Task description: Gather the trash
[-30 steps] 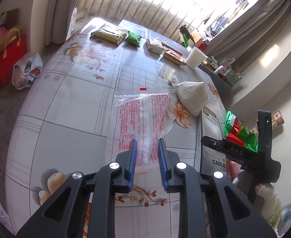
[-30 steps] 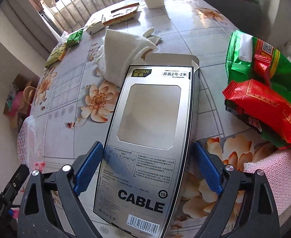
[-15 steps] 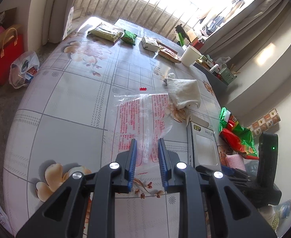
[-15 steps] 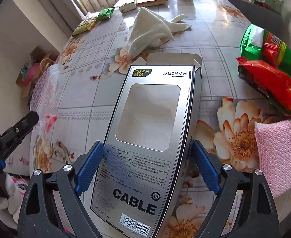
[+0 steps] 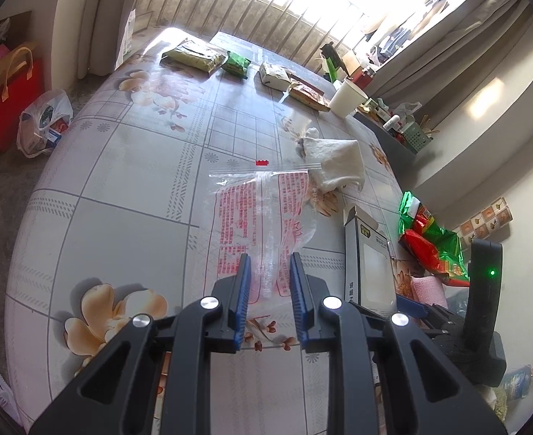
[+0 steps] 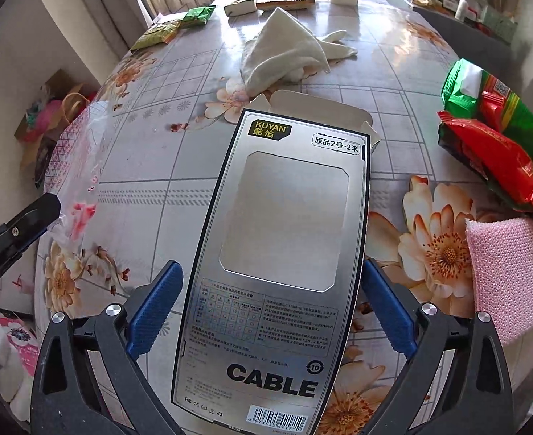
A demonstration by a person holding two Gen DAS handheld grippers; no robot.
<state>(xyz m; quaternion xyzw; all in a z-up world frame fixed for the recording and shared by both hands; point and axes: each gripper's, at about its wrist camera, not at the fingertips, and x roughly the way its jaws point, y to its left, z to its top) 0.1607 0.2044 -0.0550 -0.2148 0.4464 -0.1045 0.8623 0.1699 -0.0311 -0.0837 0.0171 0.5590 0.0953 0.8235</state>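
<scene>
My left gripper (image 5: 269, 282) is shut on the near end of a clear plastic bag with red print (image 5: 262, 214), which trails away over the table. My right gripper (image 6: 271, 301) is shut on a silver cable box (image 6: 284, 239) marked CABLE, held by its sides with the open flap pointing away. The box also shows in the left wrist view (image 5: 369, 264), just right of the bag. The bag's edge shows at the left in the right wrist view (image 6: 74, 166).
A floral-covered table (image 5: 128, 166) carries a white cloth (image 6: 284, 50), red and green wrappers (image 6: 498, 141), a pink sponge (image 6: 509, 272), a white cup (image 5: 346, 98) and snack packets (image 5: 193, 56) at the far end. Bags (image 5: 41, 123) sit on the floor at left.
The right gripper has carried the cable box left and nearer, toward the bag and the left gripper. The left gripper holds the bag almost still.
</scene>
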